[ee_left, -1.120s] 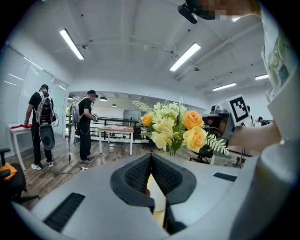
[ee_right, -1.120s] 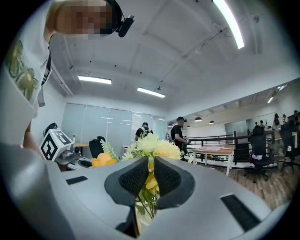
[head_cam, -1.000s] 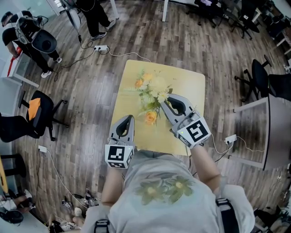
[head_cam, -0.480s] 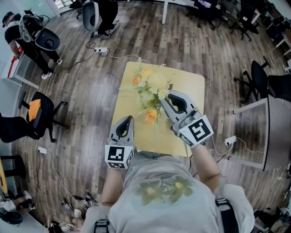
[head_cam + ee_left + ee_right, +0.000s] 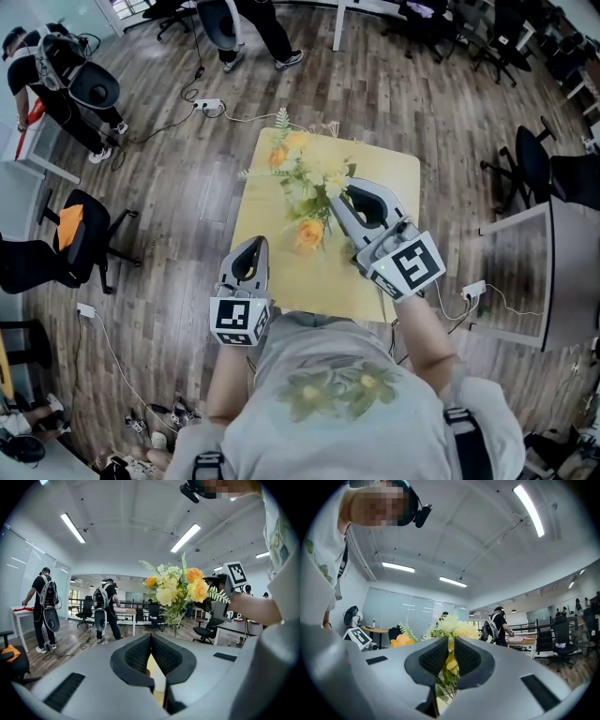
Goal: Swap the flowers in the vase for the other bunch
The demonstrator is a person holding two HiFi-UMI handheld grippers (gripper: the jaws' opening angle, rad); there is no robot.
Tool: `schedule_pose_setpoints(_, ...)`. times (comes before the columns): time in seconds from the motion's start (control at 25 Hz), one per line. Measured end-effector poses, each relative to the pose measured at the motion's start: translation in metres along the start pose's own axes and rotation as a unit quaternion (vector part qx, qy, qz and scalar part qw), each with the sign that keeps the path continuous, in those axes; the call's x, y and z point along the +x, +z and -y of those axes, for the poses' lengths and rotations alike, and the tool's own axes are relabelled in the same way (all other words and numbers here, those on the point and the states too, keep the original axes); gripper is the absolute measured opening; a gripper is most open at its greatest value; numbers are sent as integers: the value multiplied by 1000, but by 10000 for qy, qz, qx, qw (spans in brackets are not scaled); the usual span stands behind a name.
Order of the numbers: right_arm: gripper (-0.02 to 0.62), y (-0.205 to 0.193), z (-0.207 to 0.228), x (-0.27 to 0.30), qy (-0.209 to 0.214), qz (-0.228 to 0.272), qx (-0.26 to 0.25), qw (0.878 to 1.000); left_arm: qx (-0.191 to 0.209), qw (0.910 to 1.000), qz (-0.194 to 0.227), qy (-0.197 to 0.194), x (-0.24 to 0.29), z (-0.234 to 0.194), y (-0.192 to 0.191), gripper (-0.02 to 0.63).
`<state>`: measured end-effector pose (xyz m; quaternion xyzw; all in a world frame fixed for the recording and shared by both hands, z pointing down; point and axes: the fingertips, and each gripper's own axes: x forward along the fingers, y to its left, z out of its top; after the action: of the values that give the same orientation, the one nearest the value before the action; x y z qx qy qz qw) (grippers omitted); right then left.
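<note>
A bunch of yellow, cream and orange flowers [image 5: 305, 183] with green fern leaves hangs over the yellow table [image 5: 384, 178]. My right gripper [image 5: 330, 202] is shut on its stems from the right, held level. In the right gripper view the stems and yellow blooms [image 5: 452, 625] sit between the pads of the right gripper [image 5: 451, 641]. My left gripper [image 5: 262, 241] is shut and empty at the table's near left edge. Its own view shows the left gripper [image 5: 151, 637] with pads together and the bunch [image 5: 178, 590] raised ahead. The blooms hide any vase.
People with backpacks [image 5: 66, 70] stand at the far left and another walks at the top. An office chair [image 5: 80, 225] is to the left and a power strip with cables [image 5: 211, 103] lies on the wood floor. A black chair [image 5: 534, 159] and a desk [image 5: 562, 272] are on the right.
My right gripper has risen with the bunch, so the blooms look larger and reach past the table's far edge. The left gripper has stayed put. A person has walked across the top.
</note>
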<state>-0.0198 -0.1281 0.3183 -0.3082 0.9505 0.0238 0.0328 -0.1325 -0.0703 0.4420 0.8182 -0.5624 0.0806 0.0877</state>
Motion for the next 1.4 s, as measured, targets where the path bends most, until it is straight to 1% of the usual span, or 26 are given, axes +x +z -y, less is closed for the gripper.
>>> schedule_pose_setpoints(0.16, 61, 10, -1, -1, 22, 122, 138, 9998, 0, 10000, 21, 44, -4, -4, 2, 17)
schedule_pose_setpoints(0.44, 61, 31, -7, 0, 121, 367, 25, 9993, 23, 10000, 25, 53, -10, -2, -1, 17)
schedule_pose_setpoints(0.8, 61, 54, -18, -1, 270, 684, 85, 9973, 45, 9999, 63, 88, -16, 2, -5, 17)
schedule_pose_setpoints(1.16, 61, 75, -24, 2, 419, 898, 344, 9945, 19, 9997, 75, 219, -18, -1, -2, 17)
schedule_pose_setpoints(1.4, 61, 75, -44, 22, 582, 908, 580, 9925, -19, 9993, 104, 357, -30, -20, -2, 17)
